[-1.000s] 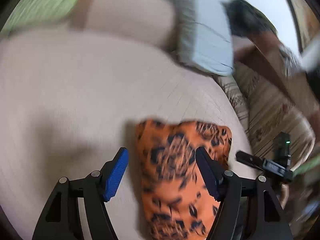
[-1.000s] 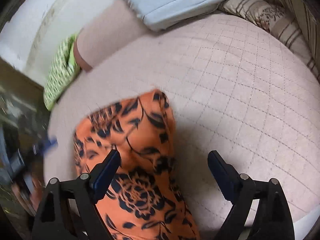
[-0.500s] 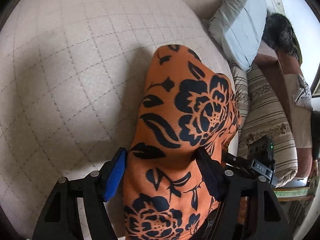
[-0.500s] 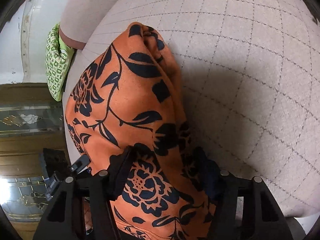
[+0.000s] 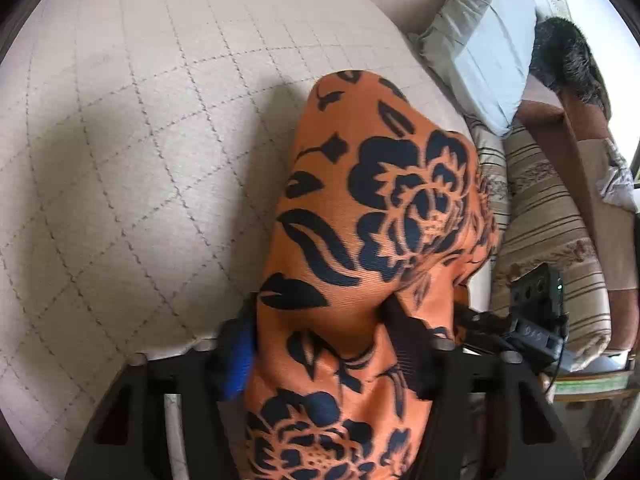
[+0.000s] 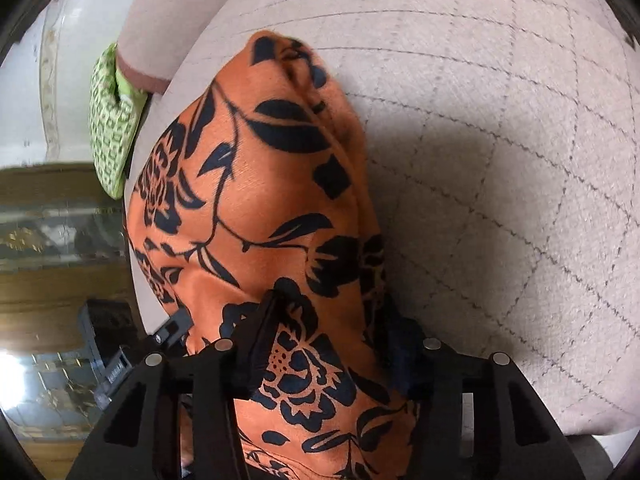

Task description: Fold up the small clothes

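Note:
An orange garment with a black flower print [image 5: 372,216] hangs from both grippers above a beige quilted bed [image 5: 140,140]. My left gripper [image 5: 324,344] is shut on the cloth, which bunches between its fingers and covers the pads. My right gripper [image 6: 324,340] is also shut on the same garment [image 6: 256,184], gripping another part of its edge. The cloth's lower end droops toward the bed [image 6: 500,160]. The right gripper's body shows at the right of the left wrist view [image 5: 536,320].
A light blue pillow [image 5: 484,48] and a striped cushion [image 5: 548,224] lie at the bed's far right side. A green patterned cloth [image 6: 114,128] hangs at the bed's left edge, beside a pink bolster [image 6: 172,20]. A glass cabinet [image 6: 52,280] stands beyond.
Both grippers closed on the orange garment and lifted it off the bed. The cameras tilted down toward the bed, and the cloth now fills the middle of both views.

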Tool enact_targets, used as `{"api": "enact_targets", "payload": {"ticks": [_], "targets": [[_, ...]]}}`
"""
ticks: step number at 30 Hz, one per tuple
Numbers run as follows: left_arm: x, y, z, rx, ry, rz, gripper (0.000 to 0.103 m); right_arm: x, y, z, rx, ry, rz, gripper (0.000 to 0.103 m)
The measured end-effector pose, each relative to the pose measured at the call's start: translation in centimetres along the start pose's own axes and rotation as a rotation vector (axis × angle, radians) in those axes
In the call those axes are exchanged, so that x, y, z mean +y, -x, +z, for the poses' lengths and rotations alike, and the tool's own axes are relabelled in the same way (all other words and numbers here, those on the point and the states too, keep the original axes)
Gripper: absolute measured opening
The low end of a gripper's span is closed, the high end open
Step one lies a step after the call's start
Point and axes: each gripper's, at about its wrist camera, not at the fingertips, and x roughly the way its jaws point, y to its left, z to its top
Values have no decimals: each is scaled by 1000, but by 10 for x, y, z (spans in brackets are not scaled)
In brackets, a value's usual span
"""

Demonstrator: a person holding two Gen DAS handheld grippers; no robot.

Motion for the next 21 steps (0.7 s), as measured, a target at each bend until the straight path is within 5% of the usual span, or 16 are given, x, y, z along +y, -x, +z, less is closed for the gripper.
{"api": "enact_targets", "payload": {"ticks": [4,11,18,21], "targets": [[1,29,-2,-46,9,-150,27,20,10,-8,-39,109,0,20],[22,86,18,-94,42,-182,25,72,28,-17,-134,285,127,18],[53,162,77,-178,52,-131,26,147,-3,28,-87,339,186,18],[76,177,93,-235,34,-35,35,174,-30,55,-67,352,205,20]]}}
